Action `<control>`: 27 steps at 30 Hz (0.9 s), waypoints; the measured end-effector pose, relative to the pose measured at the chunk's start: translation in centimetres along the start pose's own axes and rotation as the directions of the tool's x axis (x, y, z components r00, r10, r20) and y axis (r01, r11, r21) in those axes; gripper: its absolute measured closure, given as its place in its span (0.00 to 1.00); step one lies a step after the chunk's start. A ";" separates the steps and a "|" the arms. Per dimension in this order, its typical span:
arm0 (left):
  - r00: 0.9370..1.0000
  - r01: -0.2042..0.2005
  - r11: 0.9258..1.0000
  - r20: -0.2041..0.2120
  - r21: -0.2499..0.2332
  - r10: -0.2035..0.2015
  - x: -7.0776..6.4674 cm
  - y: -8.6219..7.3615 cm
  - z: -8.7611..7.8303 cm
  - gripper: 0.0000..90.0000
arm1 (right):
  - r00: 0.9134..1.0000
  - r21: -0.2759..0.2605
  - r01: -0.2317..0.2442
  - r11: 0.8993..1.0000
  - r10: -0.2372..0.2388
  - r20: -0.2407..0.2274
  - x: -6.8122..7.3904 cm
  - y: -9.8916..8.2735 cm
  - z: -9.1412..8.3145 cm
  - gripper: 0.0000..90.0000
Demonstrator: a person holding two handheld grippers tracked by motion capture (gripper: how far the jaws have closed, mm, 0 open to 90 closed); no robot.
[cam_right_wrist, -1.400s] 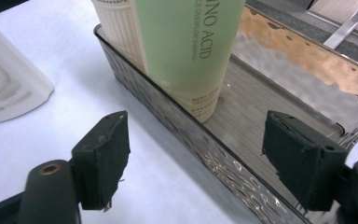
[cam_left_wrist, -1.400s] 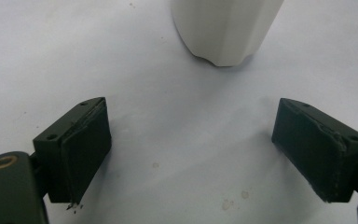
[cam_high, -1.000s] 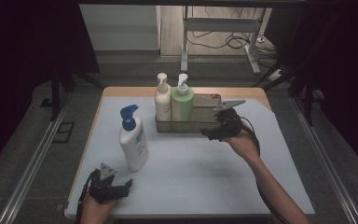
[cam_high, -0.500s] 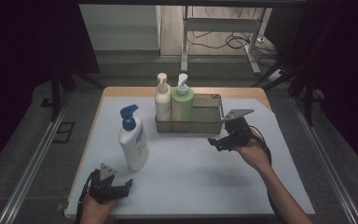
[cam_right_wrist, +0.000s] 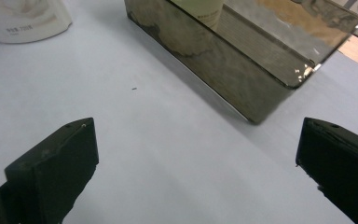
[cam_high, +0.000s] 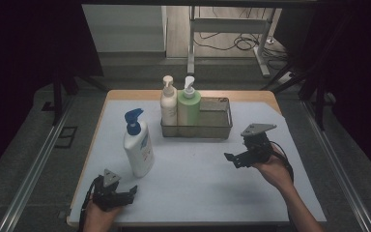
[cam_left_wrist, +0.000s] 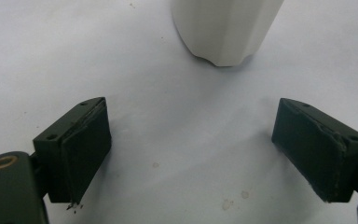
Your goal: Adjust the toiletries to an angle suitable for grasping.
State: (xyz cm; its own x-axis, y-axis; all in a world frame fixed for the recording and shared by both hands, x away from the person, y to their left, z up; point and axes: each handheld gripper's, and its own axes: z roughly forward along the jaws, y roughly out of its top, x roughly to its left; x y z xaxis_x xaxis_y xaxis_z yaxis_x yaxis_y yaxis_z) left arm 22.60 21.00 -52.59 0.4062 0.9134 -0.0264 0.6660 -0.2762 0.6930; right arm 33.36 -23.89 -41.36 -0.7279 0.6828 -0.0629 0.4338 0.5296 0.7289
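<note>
Right now your left gripper [cam_high: 125, 194] and right gripper [cam_high: 235, 158] gape wide, empty; the basket [cam_high: 221, 129] apparently holds two bottles [cam_high: 189, 107].

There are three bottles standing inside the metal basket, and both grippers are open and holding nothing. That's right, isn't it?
Not quite. The metal basket holds two bottles, the cream bottle and the green bottle. The blue-pump bottle stands outside it on the table, as the high view shows. The left gripper and right gripper are indeed open and holding nothing.
</note>
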 end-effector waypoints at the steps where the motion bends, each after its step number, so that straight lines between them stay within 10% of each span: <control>1: 1.000 0.000 1.000 0.000 0.001 0.000 0.0 0.0 0.0 0.12 | 1.000 0.000 -0.004 1.000 0.004 -0.002 0.0 -0.2 -0.1 0.00; 27: 1.000 -0.002 1.000 0.004 0.009 0.002 0.1 0.3 -0.1 0.14 | 0.994 0.003 -0.099 0.995 0.098 0.043 0.5 -9.0 0.2 0.00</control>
State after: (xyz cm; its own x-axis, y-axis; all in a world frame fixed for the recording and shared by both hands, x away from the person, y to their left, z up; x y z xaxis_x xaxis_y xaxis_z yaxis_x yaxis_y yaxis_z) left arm 22.79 20.98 -52.34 0.4097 0.9118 -0.0281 0.6707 -0.2802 0.6868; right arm 29.18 -28.23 -48.14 -0.6584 0.7524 -0.0198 0.5054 0.4613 0.7292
